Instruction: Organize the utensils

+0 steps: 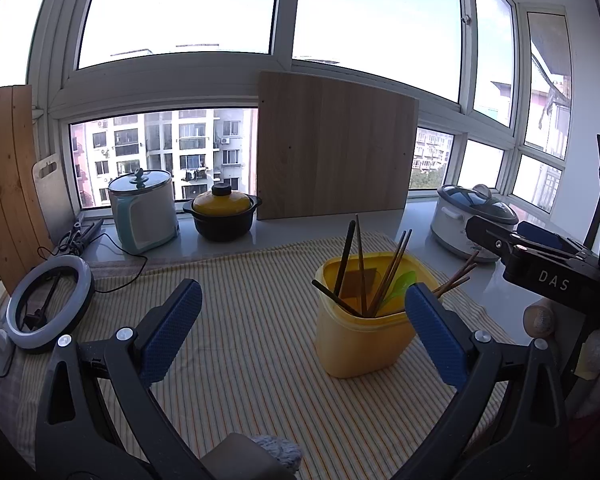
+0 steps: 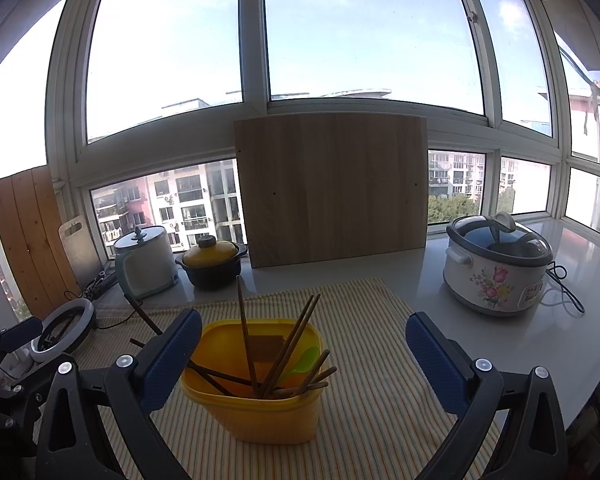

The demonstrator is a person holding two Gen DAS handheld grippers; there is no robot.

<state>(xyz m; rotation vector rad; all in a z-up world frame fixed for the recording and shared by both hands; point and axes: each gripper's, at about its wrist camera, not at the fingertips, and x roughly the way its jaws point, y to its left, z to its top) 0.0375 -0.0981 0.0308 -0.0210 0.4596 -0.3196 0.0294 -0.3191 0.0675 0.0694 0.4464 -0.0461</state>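
Two grippers hover over a striped cloth spread on the counter by the window, and between them stands the yellow holder, already stuffed with chopsticks and a green spoon. Far behind it a big wooden board leans against the glass; a flowered cooker sits to the far right, and a pale pot and a small yellow-lidded pot to the far left.

To my eye the sorting looks close to done: I see no loose utensil lying on the cloth in either view, and everything long and thin is standing or leaning in the holder. Some sticks tip out over the rim, so the next move, I'd guess, is either tidying those upright or fetching anything left out of sight. That would call for a careful pinch on a thin stick without knocking the light holder over.

The right gripper is held level just near the holder, its jaws spread wide with nothing between them, its left finger just beside the holder's wall. The left gripper sits further left and a bit back, likewise gaping and empty, the holder just inside its right finger.
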